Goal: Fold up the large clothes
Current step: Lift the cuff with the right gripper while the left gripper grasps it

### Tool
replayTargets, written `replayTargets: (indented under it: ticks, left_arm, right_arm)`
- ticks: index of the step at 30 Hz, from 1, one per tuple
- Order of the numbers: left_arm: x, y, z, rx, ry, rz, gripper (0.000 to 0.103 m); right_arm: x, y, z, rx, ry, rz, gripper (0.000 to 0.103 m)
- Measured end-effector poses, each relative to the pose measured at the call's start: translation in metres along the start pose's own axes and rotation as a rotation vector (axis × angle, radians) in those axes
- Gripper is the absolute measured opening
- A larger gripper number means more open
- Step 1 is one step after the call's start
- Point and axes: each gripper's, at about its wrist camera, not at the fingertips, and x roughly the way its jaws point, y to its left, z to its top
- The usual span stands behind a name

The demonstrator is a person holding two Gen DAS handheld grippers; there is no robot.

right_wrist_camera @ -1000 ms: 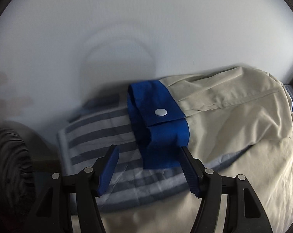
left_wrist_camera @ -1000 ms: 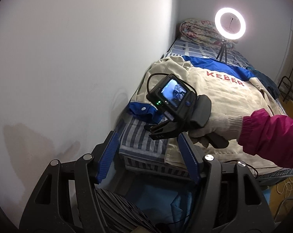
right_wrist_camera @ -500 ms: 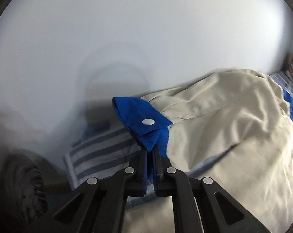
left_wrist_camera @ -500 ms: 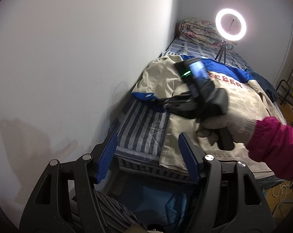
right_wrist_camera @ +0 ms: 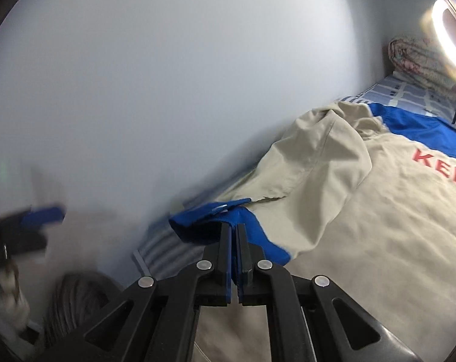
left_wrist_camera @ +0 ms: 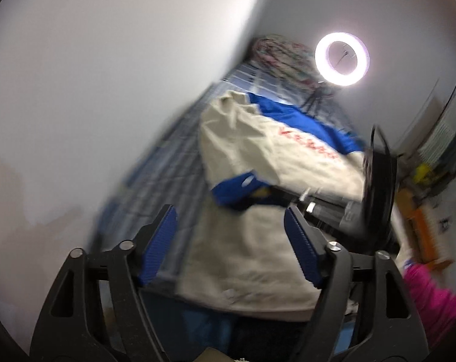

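1. Right wrist view: my right gripper [right_wrist_camera: 234, 242] is pinched tight on the blue cuff [right_wrist_camera: 209, 220] of the jacket [right_wrist_camera: 363, 211], and a strip of blue cloth shows between the two fingers.
2. The cuff is lifted off the striped sheet [right_wrist_camera: 164, 247], and the beige sleeve [right_wrist_camera: 312, 175] runs up from it toward the shoulder, lying over the jacket's body.
3. The jacket lies spread on the bed, beige with a blue band across the top and red letters on it; only "KEB" shows here.
4. Left wrist view, badly blurred: my left gripper [left_wrist_camera: 231, 235] is wide apart and holds nothing; it hangs over the near end of the bed [left_wrist_camera: 173, 163], with the jacket's [left_wrist_camera: 258, 247] lower edge behind the gap between its fingers.
5. In that view the cuff [left_wrist_camera: 237, 187] is up above the jacket's body, with the dark shape of my right gripper [left_wrist_camera: 333, 208] just right of it.
6. A lit ring lamp [left_wrist_camera: 342, 58] stands at the far end of the bed, beside a rolled quilt [left_wrist_camera: 279, 57] against the wall.
7. Containers: I cannot make out any in either view, the blur at the right edge being too heavy.
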Motion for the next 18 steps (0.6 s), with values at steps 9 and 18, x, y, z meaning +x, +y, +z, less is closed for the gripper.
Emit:
replayTargets:
  ticks: [9,18]
  left_arm:
    - [0.128,0.011,0.006,-0.199,0.219,-0.068,0.076]
    - [0.192,0.042,0.003,-0.439,0.298,-0.153,0.044]
  right_arm:
    - [-0.012,-0.020,-0.025,0.050,0.007,-0.008,0.000]
    - [-0.008,-0.033,-0.031,0.102,-0.003,0.038,0.000]
